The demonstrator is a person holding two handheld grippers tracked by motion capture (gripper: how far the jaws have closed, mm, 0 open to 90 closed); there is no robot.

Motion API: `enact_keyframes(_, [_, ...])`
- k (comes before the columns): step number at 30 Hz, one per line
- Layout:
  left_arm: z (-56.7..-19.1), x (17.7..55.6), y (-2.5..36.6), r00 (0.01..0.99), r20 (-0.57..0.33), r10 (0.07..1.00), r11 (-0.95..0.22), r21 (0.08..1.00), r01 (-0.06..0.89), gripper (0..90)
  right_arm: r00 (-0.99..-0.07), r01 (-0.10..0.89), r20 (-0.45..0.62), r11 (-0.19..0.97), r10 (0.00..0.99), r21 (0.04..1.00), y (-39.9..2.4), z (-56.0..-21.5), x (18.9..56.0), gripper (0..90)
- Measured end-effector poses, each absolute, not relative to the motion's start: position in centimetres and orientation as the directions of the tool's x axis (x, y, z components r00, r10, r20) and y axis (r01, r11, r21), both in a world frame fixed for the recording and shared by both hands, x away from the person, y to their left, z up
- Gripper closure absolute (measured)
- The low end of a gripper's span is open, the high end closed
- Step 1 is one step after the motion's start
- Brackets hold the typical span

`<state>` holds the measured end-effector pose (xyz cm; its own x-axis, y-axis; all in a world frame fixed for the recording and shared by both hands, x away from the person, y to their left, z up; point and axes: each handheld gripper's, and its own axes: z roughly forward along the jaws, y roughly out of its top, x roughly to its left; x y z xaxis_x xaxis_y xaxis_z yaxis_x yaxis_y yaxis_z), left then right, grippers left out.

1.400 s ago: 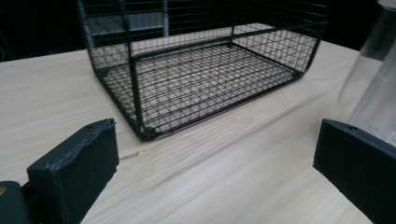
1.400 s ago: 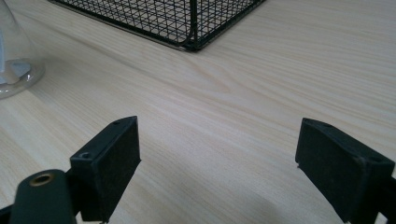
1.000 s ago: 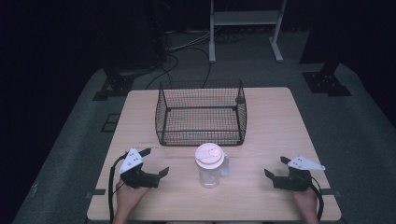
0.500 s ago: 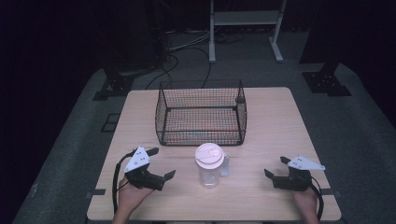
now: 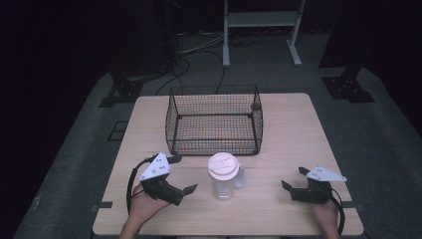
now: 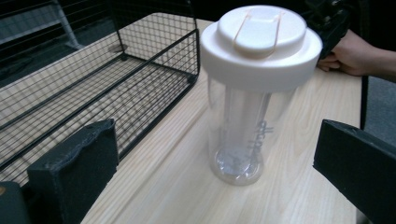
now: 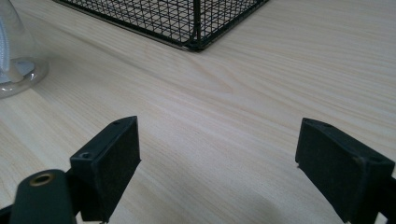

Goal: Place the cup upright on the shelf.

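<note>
Clear shaker bottle (image 5: 223,179), white lid, upright, mid-table

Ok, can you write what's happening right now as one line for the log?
left gripper: open, aimed at clear plastic shaker bottle with white lid | right gripper: open, apart | black wire basket: behind bottle | wooden table

This looks like a test room or lab, not a home. It is dark all around, with black walls or curtains at the top of the frame. One small wooden surface (image 5: 298,124) stands alone in the middle on a grey floor mat (image 5: 378,149). Black cables (image 5: 194,55) lie on the floor in the upper middle. The legs of a white metal stand (image 5: 259,22) show at the top. Black stand feet (image 5: 347,88) sit at the upper right and upper left.
</note>
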<state>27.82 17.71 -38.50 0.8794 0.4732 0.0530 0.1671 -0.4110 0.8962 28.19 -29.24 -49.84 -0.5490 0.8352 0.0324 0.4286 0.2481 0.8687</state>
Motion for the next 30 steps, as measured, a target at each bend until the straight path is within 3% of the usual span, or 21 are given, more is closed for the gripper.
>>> enact_keyframes(8, [-37.6,27.8,15.8,0.905,0.074,0.419,-0.461,0.876,0.141,0.0,-0.551,0.429,0.032,0.250,0.834,0.868,-29.2,-49.8,28.2,12.9])
enact_keyframes(30, [-37.2,29.7,11.7,0.940,0.028,0.340,-0.549,0.818,0.174,0.0,-0.565,0.422,0.037,0.250,0.824,0.871,-29.3,-49.8,28.2,12.9])
